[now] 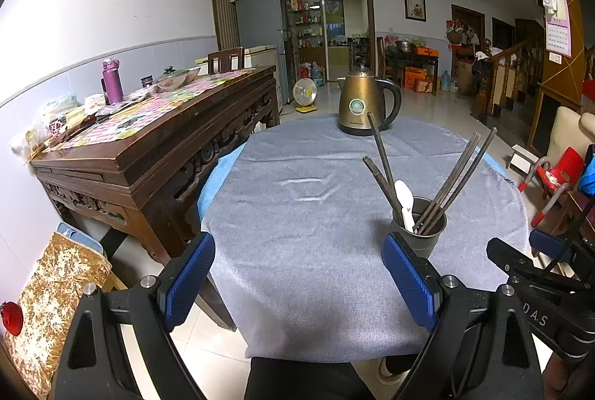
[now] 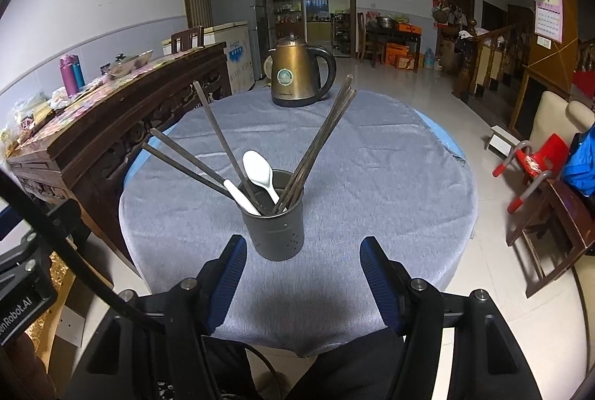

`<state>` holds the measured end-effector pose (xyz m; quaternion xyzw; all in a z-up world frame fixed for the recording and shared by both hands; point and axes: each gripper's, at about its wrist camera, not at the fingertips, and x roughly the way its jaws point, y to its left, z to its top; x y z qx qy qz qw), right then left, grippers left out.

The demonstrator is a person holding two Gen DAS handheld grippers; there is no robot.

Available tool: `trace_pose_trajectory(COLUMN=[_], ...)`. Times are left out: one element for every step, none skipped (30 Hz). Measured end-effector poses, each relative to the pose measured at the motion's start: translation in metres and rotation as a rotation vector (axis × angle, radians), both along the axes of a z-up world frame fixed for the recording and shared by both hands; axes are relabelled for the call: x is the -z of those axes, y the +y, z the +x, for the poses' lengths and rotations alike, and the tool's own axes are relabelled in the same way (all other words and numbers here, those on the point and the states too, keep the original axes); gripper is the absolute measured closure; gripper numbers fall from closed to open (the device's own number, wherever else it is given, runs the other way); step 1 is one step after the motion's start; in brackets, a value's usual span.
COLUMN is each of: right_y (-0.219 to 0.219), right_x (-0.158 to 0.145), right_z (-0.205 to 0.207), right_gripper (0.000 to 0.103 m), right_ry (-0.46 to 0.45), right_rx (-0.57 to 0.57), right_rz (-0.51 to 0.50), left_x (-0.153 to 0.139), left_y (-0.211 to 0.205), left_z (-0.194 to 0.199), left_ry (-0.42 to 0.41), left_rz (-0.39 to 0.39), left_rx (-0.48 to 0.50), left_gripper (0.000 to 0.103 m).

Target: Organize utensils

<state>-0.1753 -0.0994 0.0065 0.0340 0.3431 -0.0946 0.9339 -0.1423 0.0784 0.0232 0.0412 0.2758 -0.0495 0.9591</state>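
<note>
At five o'clock in the left wrist view: dark utensil holder (image 1: 419, 231) standing upright on the grey tablecloth (image 1: 297, 214), partly hidden behind the right finger of the left gripper (image 1: 297, 283). Fingers spread wide apart, holding nothing, hovering over bare cloth near the table's front edge. Chopsticks (image 1: 452, 182) fanning out toward twelve and one o'clock, white spoon (image 1: 404, 201) tucked among them. Brass kettle (image 1: 366, 104) at twelve o'clock, well apart. Part of the right gripper's body entering at four o'clock.

At centre in the right wrist view: same holder (image 2: 278, 227), now plainly seen, just ahead of the right gripper (image 2: 303, 283), whose fingers are likewise apart and empty. Chopsticks (image 2: 319, 143) leaning to ten, eleven and one o'clock; two white spoons (image 2: 260, 171) resting inside.

Likely handling: chopsticks light, stiff, thin and probably slick, best pinched on the upper shaft; spoons possibly ceramic, so brittle, best taken by the handle; holder top-heavy and apt to tip if a stick is levered sideways.

Hidden: utensil tips inside the holder; exact chopstick count hard to settle; nearest table edge cut off by the grippers.
</note>
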Motion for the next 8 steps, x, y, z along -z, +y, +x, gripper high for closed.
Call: trace_pose_trajectory(right_y=[0.000, 0.001, 0.001, 0.001, 0.000, 0.000, -0.002, -0.004], right_x=[0.000, 0.000, 0.000, -0.001, -0.001, -0.002, -0.002, -0.002], right_z=[0.000, 0.001, 0.001, 0.002, 0.003, 0.005, 0.006, 0.007], right_gripper=[0.036, 0.036, 0.036, 0.036, 0.036, 0.036, 0.036, 0.036], right_ry=[0.000, 0.001, 0.001, 0.000, 0.000, 0.000, -0.001, -0.005], right_rx=[-0.001, -0.003, -0.005, -0.007, -0.008, -0.010, -0.010, -0.009], right_rz=[-0.001, -0.003, -0.004, -0.006, -0.006, -0.005, 0.000, 0.004], left_x=[0.000, -0.001, -0.001, -0.001, -0.001, -0.001, 0.001, 0.003], left_y=[0.000, 0.000, -0.001, -0.001, -0.002, -0.003, -0.004, -0.004], left_z=[0.000, 0.001, 0.001, 0.002, 0.003, 0.005, 0.008, 0.012], left_ry=[-0.002, -0.002, -0.003, -0.004, -0.007, -0.009, -0.007, -0.001], left_rz=[-0.001, -0.003, -0.008, -0.011, -0.011, -0.010, -0.010, -0.010], left_rx=[-0.002, -0.002, 0.003, 0.006, 0.006, 0.005, 0.007, 0.009], left_gripper=[0.011, 0.011, 0.011, 0.011, 0.011, 0.011, 0.011, 0.011])
